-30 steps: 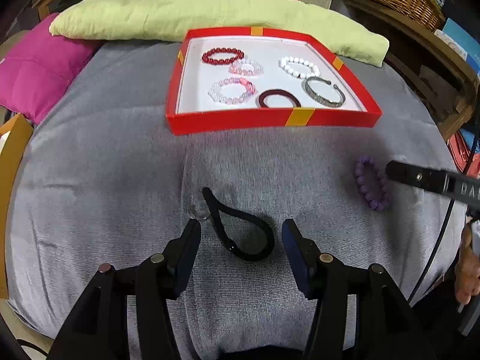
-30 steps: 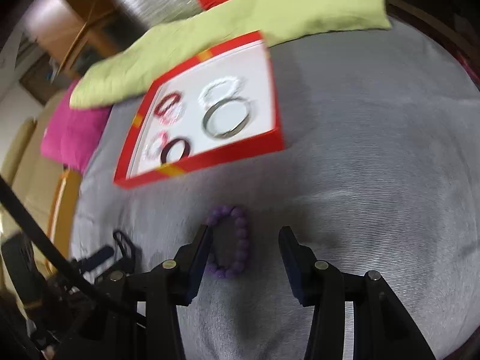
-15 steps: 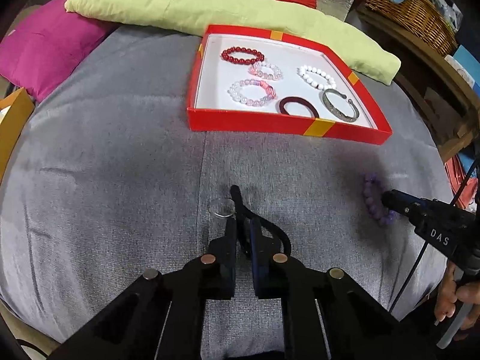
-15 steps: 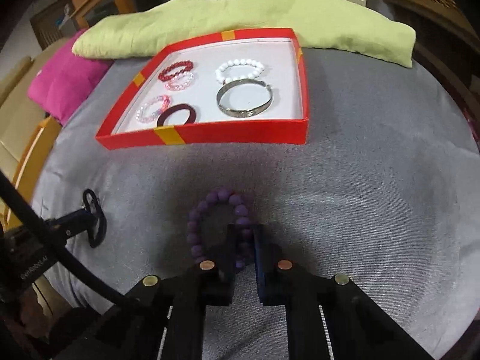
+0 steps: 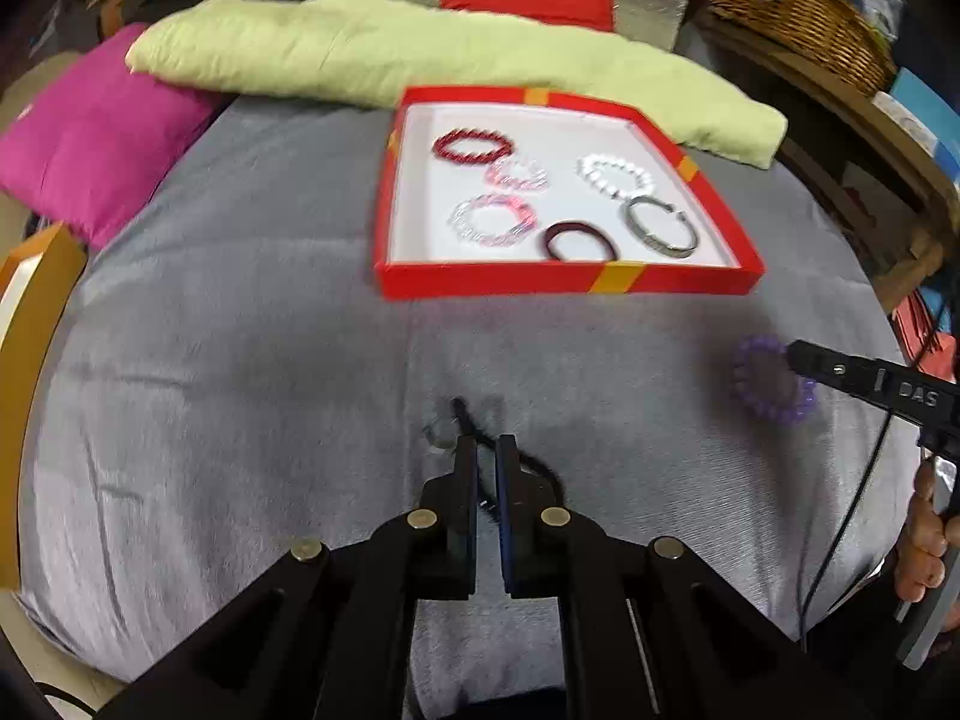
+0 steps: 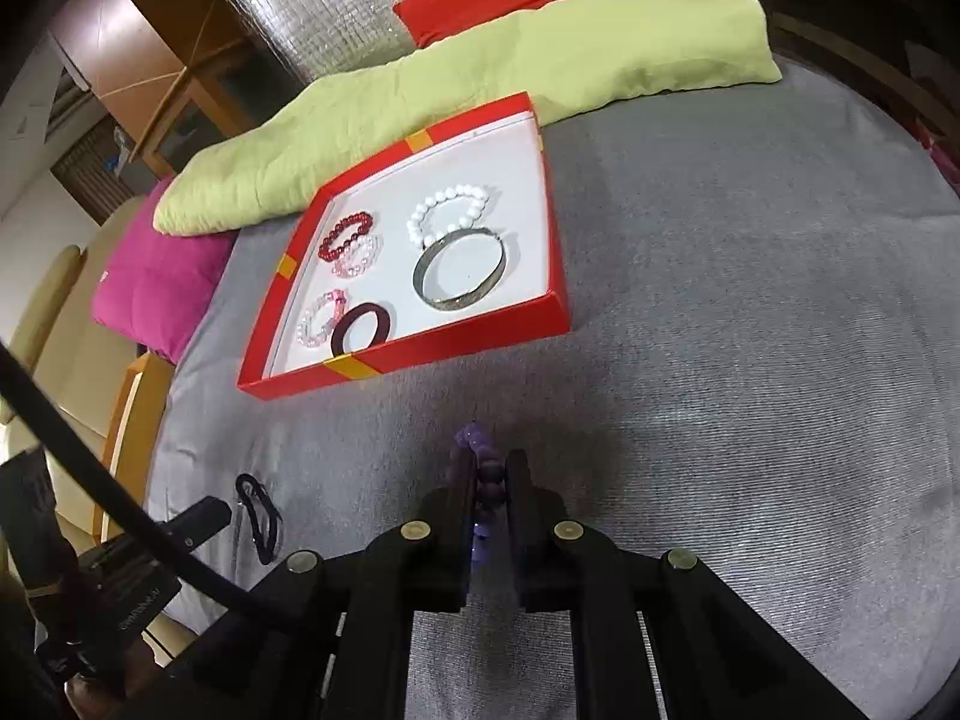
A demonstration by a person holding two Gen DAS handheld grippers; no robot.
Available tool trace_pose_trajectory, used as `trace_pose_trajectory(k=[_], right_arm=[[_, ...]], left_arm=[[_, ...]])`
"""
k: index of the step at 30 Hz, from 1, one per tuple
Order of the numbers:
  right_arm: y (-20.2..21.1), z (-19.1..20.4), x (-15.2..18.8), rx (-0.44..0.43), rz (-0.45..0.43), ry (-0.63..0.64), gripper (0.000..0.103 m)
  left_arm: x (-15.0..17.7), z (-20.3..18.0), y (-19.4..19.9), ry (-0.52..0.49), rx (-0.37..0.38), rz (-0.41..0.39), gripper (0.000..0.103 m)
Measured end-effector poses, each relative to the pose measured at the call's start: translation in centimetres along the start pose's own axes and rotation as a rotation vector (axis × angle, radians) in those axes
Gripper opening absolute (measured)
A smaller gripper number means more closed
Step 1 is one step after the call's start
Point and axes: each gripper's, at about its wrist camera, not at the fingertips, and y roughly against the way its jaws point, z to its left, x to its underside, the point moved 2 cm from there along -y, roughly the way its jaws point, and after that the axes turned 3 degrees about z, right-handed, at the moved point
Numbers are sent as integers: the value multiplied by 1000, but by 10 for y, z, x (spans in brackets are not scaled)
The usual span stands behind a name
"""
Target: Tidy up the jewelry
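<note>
Both grippers were pinched shut on something. The left gripper (image 5: 487, 450) had the black elastic band (image 5: 543, 471), soft and floppy, so any spot on the loop looked fine to grab. The right gripper (image 6: 489, 468) was clamped on the purple bead bracelet (image 6: 480, 450), light but probably rolly between the fingers. Both sat low over the grey bedspread (image 6: 750, 300). The red tray (image 6: 555, 306) was well ahead, low-rimmed, with white floor free near its front left corner.

The tabletop (image 6: 750, 300) wears a soft, matt grey cloth. The red box (image 6: 456, 348) looks like smooth card with a white floor. The bangle (image 6: 459, 273) is shiny metal. The purple beads (image 5: 774, 387) look glossy. Both tools are matt black plastic. The basket (image 5: 798, 12) is rough woven wicker.
</note>
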Motion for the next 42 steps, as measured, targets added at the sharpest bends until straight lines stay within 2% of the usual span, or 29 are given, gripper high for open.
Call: trace_pose_trajectory(k=[2,4,6,11,14,15,17,21,33,42], right_arm=[[1,-1,1,0,4,1,11],[0,-3,1,7,8,-1,11],[-2,-5,1,22,18,-7,11],[-5,-9,3,34,36,-15,11],[-7,-7,4,39,41,-7,11],[-8,-6,4,40,44,-5,11],[-10,-5,4,44,49,-3,11],[-11,-4,3,42,49,1,11],[-4,-2,0,-26,16,-16,11],[9,-1,-5,-132,-38,-48,11]], left_arm=[[2,3,-5,15,-1,22,17],[3,0,-7,12,-2,28,33],[3,-4,-10,-1,-11,26,39],[-3,-5,-28,0,-21,50,40],[-8,-6,-28,-16,-16,32,40],[-10,-7,-28,-29,-22,24,38],[-12,-6,-31,-35,-24,30,21],[-12,-6,-30,-35,-13,19,9],[-15,-22,4,-74,-22,-69,7],[-25,-29,37,-81,-19,-138,7]])
